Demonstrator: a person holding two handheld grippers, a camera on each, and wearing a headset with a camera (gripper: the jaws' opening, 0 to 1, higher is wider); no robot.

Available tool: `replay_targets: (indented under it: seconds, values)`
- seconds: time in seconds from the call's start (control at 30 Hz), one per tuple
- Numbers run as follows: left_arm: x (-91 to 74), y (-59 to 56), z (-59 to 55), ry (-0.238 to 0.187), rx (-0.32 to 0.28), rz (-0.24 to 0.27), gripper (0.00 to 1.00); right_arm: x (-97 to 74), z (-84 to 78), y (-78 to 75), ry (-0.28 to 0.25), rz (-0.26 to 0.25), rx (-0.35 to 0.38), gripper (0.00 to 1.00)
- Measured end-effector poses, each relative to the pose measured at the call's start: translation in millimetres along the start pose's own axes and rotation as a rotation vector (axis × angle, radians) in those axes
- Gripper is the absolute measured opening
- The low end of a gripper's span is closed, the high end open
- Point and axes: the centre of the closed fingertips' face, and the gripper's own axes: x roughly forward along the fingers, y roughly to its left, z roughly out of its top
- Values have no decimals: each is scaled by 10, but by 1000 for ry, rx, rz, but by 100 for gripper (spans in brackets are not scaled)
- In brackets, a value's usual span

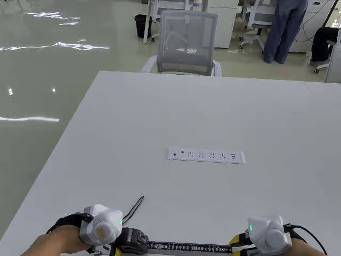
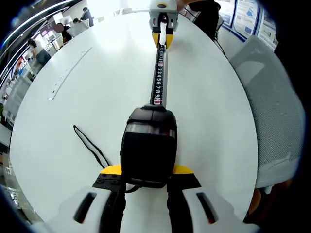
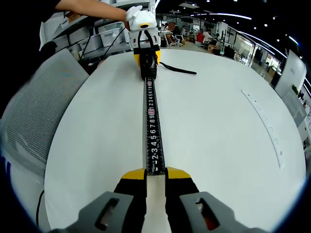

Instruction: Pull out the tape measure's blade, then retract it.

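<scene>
The black tape measure case (image 2: 148, 145) sits between the jaws of my left gripper (image 2: 147, 175), which is shut on it. Its blade (image 2: 159, 77) runs out across the white table to my right gripper (image 2: 162, 38) at the far end. In the right gripper view the blade (image 3: 153, 131), black with white numbers, lies flat and its tip is pinched in my right gripper (image 3: 155, 175); the left gripper (image 3: 146, 57) holds the case (image 3: 148, 73) at the other end. The head view has the case (image 1: 132, 240), blade (image 1: 186, 247), left gripper (image 1: 106, 246) and right gripper (image 1: 241, 248) at the near table edge.
A white power strip (image 1: 206, 156) lies mid-table. The case's black wrist cord (image 1: 134, 207) trails on the table (image 1: 213, 117). A grey mesh chair (image 1: 186, 44) stands at the far edge, another chair (image 2: 272, 107) beside the near edge. People stand in the background.
</scene>
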Motion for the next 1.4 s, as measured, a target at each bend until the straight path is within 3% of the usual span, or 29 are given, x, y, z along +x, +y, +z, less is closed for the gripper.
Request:
replay_targets:
  seconds: [0.63,0.87,1.07,1.23,1.4]
  values:
    - [32,5,8,40,7,-4,29,77,-60,6,37,-1,0,13]
    - [28,5,14,36,-14,-10,29,68,-49,9,55,-14,-25,14]
    - [32,-4,15,24,-42,-32,30,56,-60,-4,60,-35,-3,16]
    - [64,-17,-26,38,-39,-31,32,55,-86,-19,64,-57,13,17]
    - [16,-57,-57,18,-59,-18,37,-8,-97,14,64,-78,32,19]
